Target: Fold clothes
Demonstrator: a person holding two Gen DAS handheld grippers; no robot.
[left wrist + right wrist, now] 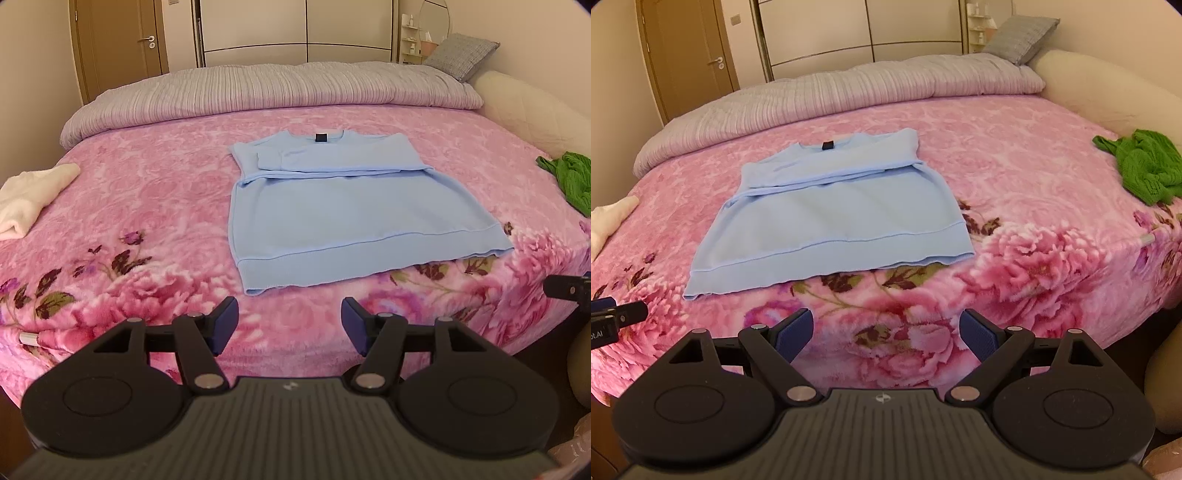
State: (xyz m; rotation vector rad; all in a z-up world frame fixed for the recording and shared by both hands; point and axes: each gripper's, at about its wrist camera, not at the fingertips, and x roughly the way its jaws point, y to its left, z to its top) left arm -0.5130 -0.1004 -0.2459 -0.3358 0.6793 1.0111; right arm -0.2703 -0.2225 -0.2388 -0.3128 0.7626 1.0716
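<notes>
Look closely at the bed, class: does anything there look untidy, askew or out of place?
The blue sweater lies flat, sleeves folded across its chest. The green garment near the bed's right edge is crumpled in a heap, and the cream cloth at the left is loosely bunched. Nothing looks spilled or damaged.

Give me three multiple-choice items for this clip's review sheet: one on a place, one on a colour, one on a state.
1. Where does the green garment lie on the bed?
A. near its right edge
B. on the grey duvet
C. on top of the blue sweatshirt

2. What colour is the sweatshirt in the middle?
A. white
B. light blue
C. green

3. How do the left tool and right tool stand?
A. both shut on the hem
B. one holds a sleeve
C. both open and empty

Key: 1 A, it sits far right, apart from the sweatshirt. 2 B, pale blue with a dark neck label. 3 C, only blanket shows between the pads.
</notes>
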